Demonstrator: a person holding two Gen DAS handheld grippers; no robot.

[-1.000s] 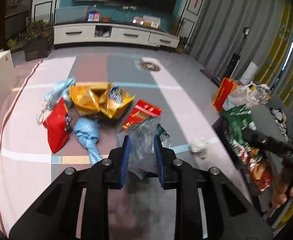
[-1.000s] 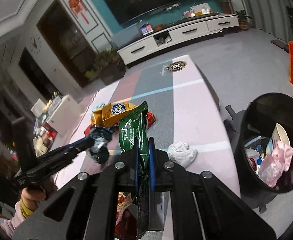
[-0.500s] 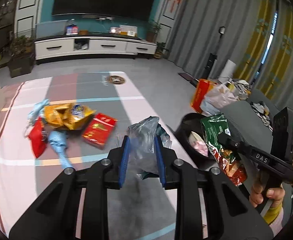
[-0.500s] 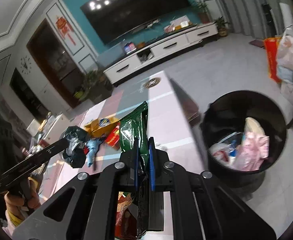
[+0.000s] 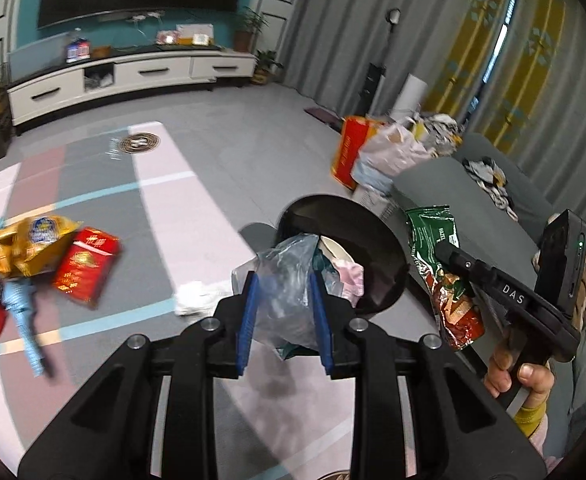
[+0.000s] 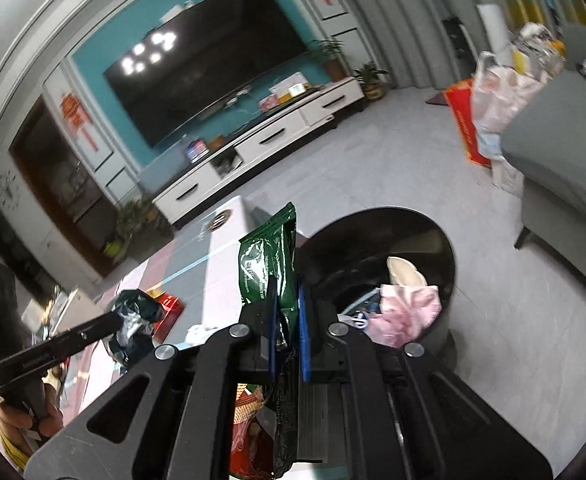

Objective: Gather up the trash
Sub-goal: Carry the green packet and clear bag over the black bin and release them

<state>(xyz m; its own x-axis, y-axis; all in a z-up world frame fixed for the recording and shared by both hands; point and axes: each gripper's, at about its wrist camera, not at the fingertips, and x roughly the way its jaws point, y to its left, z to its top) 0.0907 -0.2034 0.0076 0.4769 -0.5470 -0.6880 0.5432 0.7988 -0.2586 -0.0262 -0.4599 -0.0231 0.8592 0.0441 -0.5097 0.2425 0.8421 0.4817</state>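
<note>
Trash: left claw (image 5: 283, 300) clamped on crumpled clear plastic bag (image 5: 289, 280); right claw (image 6: 287, 300) clamped on green snack packet (image 6: 271, 256). Black bin (image 6: 433, 236) at 1 o'clock.

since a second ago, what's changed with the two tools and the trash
Both tools swung away from the litter on the mat toward the black bin. The left tool still grips the clear plastic bag, the right tool the green snack packet. Nothing dropped; the floor wrappers lie unmoved.
</note>
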